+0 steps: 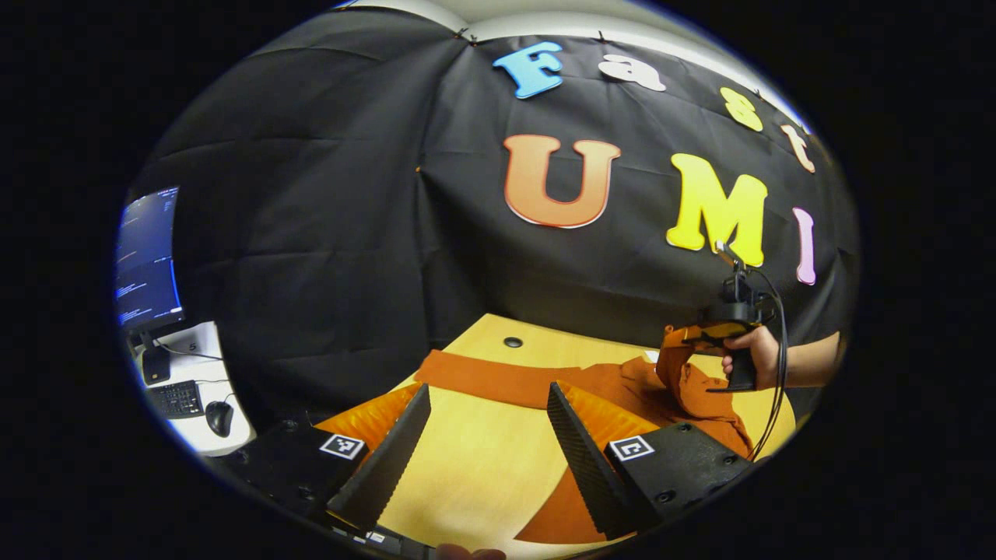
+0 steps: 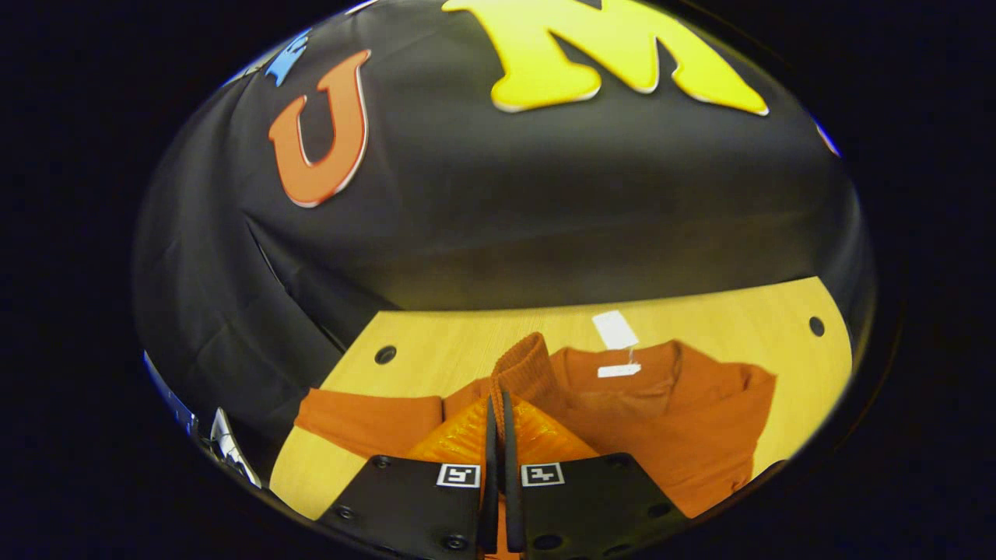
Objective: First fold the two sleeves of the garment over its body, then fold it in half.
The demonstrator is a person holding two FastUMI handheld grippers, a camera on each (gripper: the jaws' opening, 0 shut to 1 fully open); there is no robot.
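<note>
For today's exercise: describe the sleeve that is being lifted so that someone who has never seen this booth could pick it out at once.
Start at the wooden table and find the orange garment spread on it. One sleeve rises off the cloth, its ribbed cuff pinched in the right tongs. The other sleeve lies flat, stretched across the tabletop.

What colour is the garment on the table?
Plain burnt orange; the garment shows best in the right gripper view.

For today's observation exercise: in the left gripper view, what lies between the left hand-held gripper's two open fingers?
Bare wooden tabletop; the orange sweater lies beyond the left hand-held gripper, with its flat sleeve crossing past the fingertips.
</note>
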